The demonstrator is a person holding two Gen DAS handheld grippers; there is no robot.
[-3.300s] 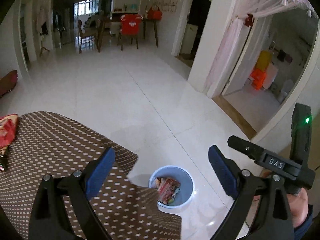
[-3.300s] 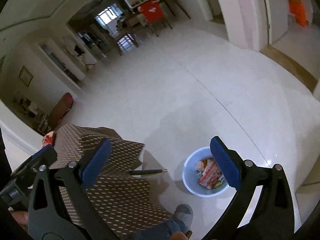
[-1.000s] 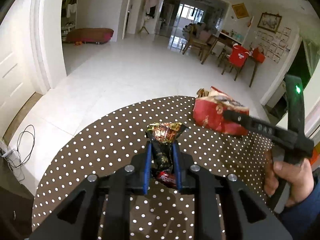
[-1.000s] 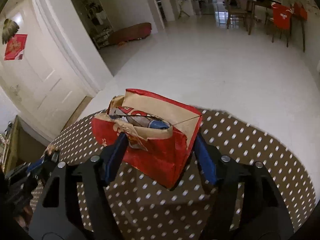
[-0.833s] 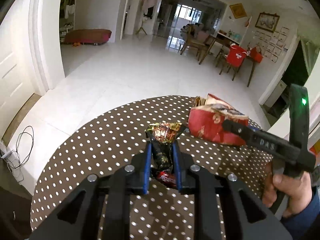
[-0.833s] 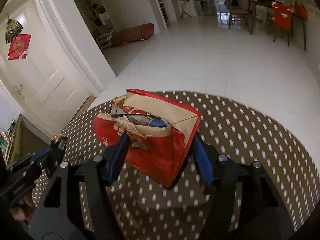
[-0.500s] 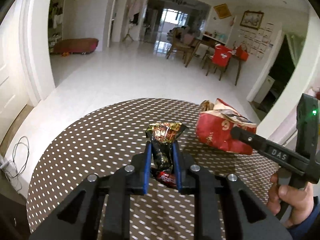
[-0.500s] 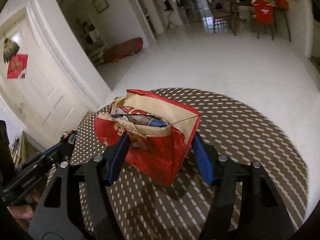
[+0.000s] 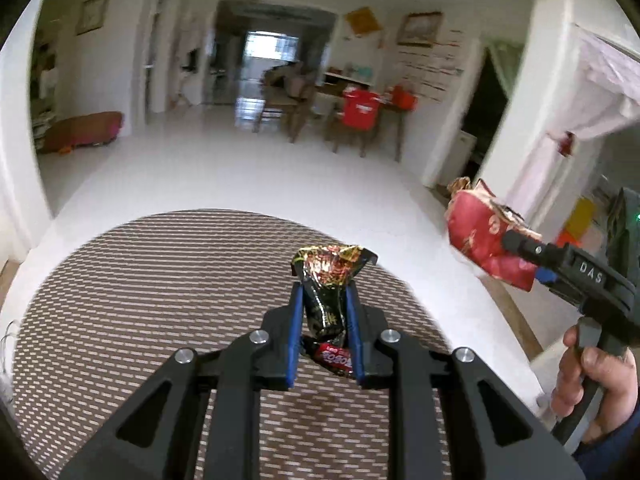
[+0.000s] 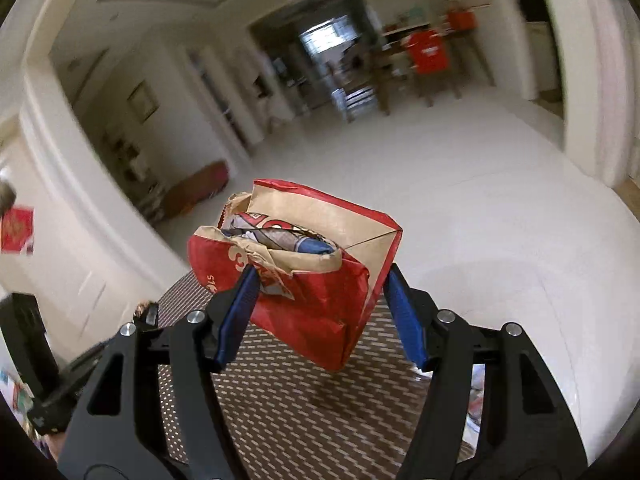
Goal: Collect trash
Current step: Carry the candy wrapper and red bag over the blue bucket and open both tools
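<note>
My left gripper [image 9: 322, 300] is shut on a dark crumpled snack wrapper [image 9: 326, 280] and holds it above the brown dotted round table [image 9: 160, 280]. My right gripper [image 10: 320, 284] is shut on a red and brown paper bag [image 10: 312, 280] with crumpled paper inside, lifted off the table [image 10: 280, 400]. In the left wrist view the red bag [image 9: 480, 232] hangs past the table's right edge, over the white floor, held by the right gripper [image 9: 516, 246]. The bin is hard to make out; a sliver of something shows at the lower right of the right wrist view.
A white tiled floor [image 9: 240, 176] runs to a dining area with chairs and a red-covered chair [image 9: 362, 112]. A white pillar and doorway [image 9: 520, 120] stand to the right. A low red-brown bench [image 9: 80, 132] sits at the far left.
Both grippers have lifted and swung right with their loads. The red bag has left the tabletop and now hangs beyond the table's right edge. Both views are motion-blurred.
</note>
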